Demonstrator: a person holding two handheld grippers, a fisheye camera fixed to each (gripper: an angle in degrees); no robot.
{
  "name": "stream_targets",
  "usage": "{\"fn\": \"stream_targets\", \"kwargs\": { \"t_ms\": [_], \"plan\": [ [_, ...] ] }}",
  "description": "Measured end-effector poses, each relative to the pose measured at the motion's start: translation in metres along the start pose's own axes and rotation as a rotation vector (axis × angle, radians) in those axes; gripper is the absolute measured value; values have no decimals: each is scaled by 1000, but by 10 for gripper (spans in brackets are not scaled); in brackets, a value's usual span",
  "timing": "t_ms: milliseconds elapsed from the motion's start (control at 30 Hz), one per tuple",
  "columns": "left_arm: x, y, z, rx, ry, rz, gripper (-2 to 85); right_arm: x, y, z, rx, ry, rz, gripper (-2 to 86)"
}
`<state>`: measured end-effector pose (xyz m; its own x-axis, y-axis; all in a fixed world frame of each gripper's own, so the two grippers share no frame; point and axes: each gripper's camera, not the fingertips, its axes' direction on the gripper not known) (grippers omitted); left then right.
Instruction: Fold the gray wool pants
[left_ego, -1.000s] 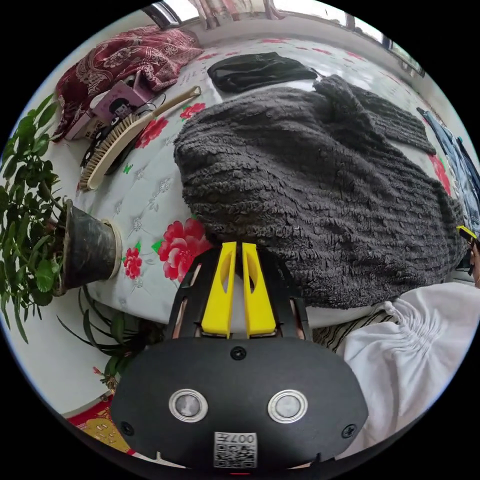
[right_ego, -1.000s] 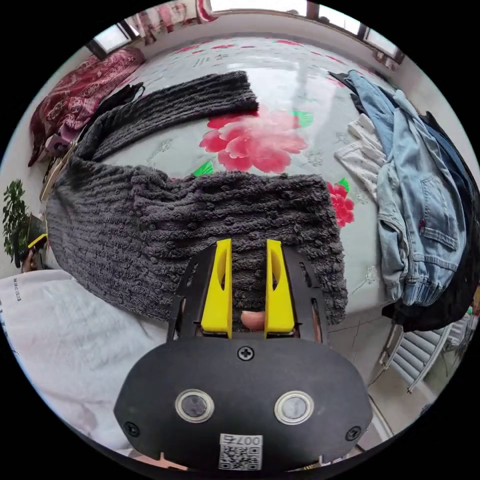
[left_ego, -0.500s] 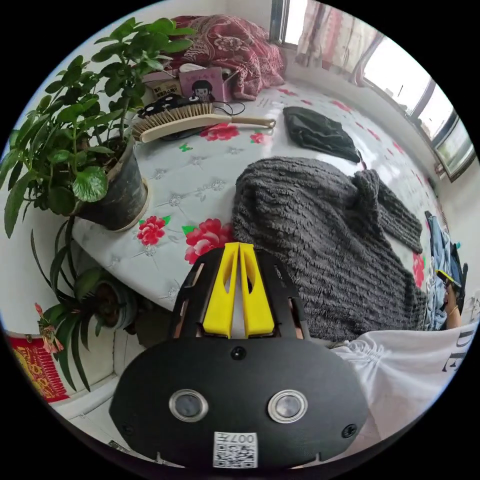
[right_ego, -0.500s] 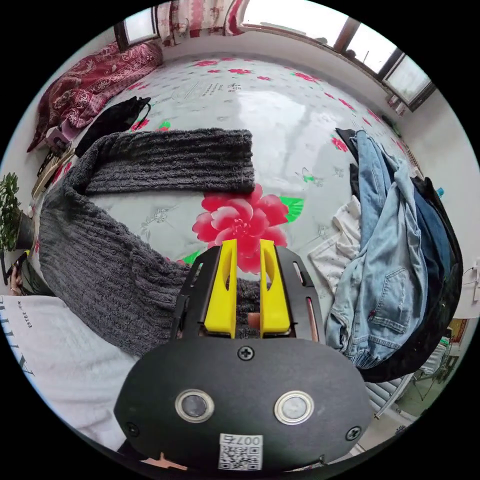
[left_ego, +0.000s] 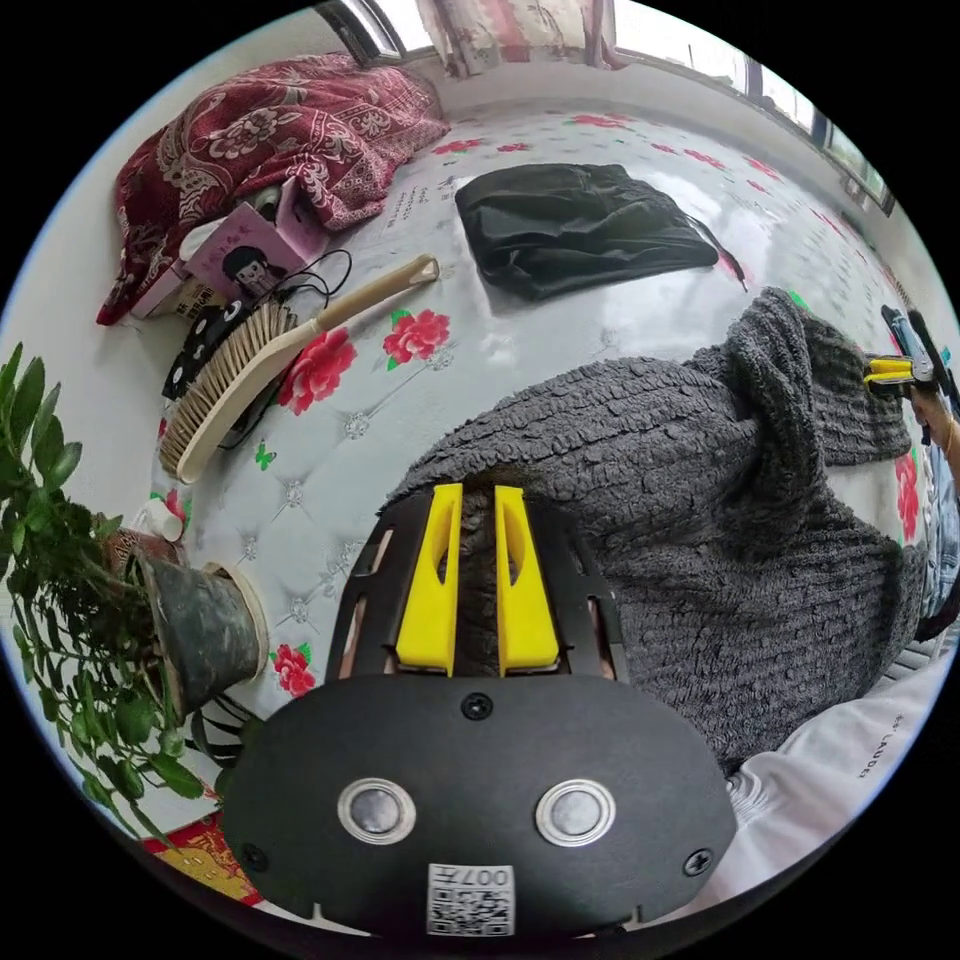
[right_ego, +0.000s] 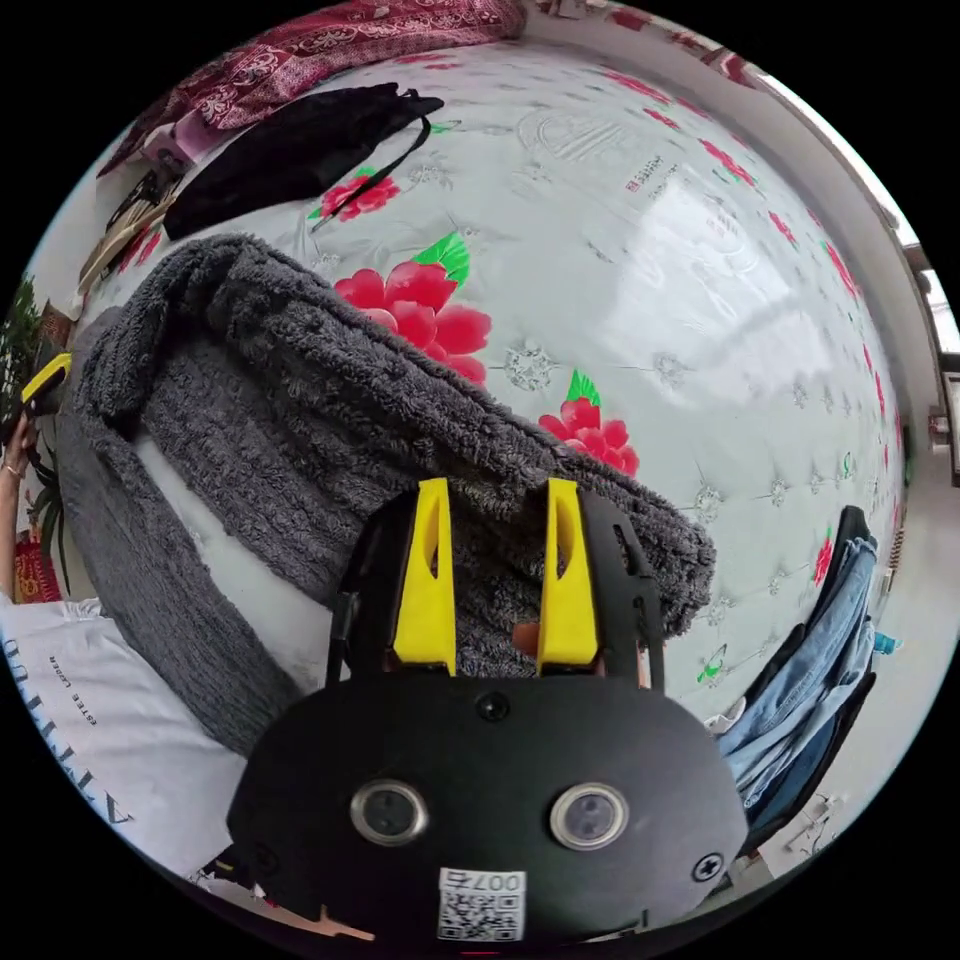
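Observation:
The gray wool pants (left_ego: 700, 500) lie on a flowered bed (left_ego: 620, 130), with one leg bunched into a ridge. My left gripper (left_ego: 478, 490) is shut on the near edge of the pants, and gray wool fills the narrow gap between its yellow jaws. In the right gripper view the pants (right_ego: 250, 400) run from the left towards the middle. My right gripper (right_ego: 497, 485) is open, its jaws wide apart over the end of the far leg. The other gripper appears small at each view's edge: the right gripper (left_ego: 890, 370) and the left gripper (right_ego: 45, 380).
A folded black garment (left_ego: 580, 225) lies further up the bed, and a long brush (left_ego: 260, 360) and a red quilt (left_ego: 270, 120) lie to the left. A potted plant (left_ego: 195, 630) stands at the bed's corner. Jeans (right_ego: 810, 690) hang at the right edge. A person's white shirt (right_ego: 80, 690) is close by.
My left gripper, shut on nothing off the bed's edge before, now grips the pants' edge. My right gripper's jaws have spread wider and it has moved from the near leg to the far leg's end.

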<state>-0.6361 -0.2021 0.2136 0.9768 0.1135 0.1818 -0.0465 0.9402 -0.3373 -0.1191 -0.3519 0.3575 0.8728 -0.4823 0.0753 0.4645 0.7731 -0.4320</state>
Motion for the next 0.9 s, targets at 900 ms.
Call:
{"fn": "stream_targets", "kwargs": {
  "t_ms": [900],
  "plan": [
    [-71, -78, 40, 21, 169, -14, 64, 58, 161, -56, 376, 17, 395, 90]
  ]
}}
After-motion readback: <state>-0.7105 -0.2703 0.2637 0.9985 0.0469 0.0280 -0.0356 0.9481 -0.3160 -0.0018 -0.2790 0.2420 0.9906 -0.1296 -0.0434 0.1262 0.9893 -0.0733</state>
